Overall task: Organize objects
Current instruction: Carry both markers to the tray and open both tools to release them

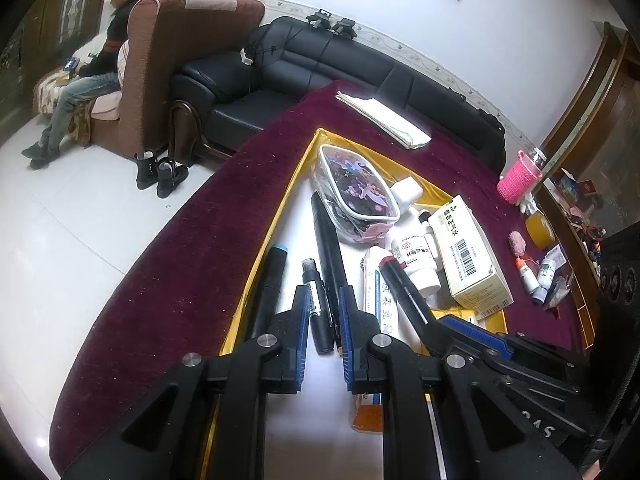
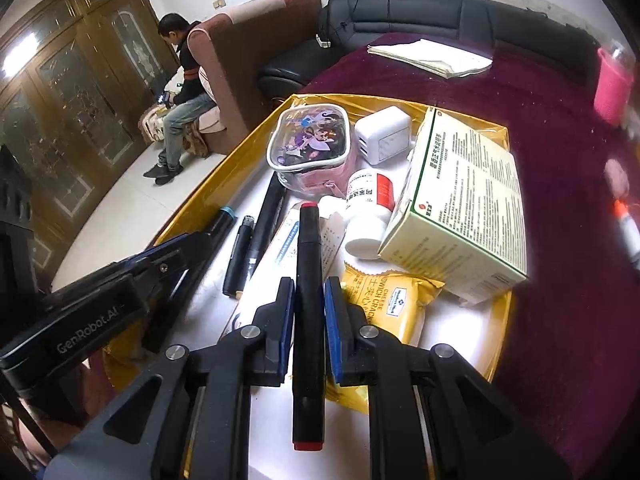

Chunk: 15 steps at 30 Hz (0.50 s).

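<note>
Right wrist view: the right gripper is clamped on a black marker with red ends, gripped near its middle, so it pokes forward over the gold-rimmed tray and back toward the camera. It looks light, stiff and smooth; a mid-barrel hold should keep it from tipping, though it may slide. The left gripper stands narrow, apparently pinching a small black pen low over the tray floor, between a blue-tipped marker and a long black pen. Beyond lie a cartoon pouch, a pill bottle and a medicine box.
</note>
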Each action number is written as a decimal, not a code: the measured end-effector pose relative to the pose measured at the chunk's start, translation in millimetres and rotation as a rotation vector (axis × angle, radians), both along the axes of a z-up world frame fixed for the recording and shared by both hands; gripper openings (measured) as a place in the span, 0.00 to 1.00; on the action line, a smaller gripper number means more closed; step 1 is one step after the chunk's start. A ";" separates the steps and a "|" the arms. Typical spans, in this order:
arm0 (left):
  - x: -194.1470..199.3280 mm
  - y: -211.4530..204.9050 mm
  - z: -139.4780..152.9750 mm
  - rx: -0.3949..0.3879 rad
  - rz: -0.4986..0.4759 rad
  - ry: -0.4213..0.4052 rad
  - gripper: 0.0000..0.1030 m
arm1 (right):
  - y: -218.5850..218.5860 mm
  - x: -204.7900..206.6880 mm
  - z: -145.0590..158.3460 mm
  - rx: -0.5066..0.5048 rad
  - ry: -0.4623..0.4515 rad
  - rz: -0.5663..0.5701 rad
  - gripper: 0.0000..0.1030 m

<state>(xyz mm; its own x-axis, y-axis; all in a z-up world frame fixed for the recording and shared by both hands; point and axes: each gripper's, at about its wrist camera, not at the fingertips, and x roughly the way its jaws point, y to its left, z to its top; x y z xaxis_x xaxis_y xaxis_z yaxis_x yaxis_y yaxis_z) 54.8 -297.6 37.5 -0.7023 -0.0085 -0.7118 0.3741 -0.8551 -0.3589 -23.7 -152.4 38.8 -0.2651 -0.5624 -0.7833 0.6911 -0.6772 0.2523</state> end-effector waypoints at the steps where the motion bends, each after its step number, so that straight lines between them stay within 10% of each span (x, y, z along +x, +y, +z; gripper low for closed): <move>1: -0.2 0.0 0.5 0.001 -0.001 0.000 0.12 | 1.8 -0.2 0.7 -0.010 -0.011 0.001 0.13; 8: 0.7 7.6 7.2 -0.017 -0.016 0.003 0.12 | 19.4 -1.1 4.5 -0.137 -0.158 0.058 0.13; 15: -2.7 24.5 14.9 -0.040 -0.041 -0.003 0.12 | 60.8 -11.5 26.5 -0.196 -0.109 -0.007 0.13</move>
<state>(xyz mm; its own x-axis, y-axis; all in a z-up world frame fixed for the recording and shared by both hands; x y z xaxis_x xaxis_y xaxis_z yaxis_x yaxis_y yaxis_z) 52.0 -273.0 52.3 -0.7005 -0.0085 -0.7136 0.3396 -0.8834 -0.3228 -35.2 -91.6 65.3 -0.1892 -0.7048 -0.6837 0.6480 -0.6128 0.4523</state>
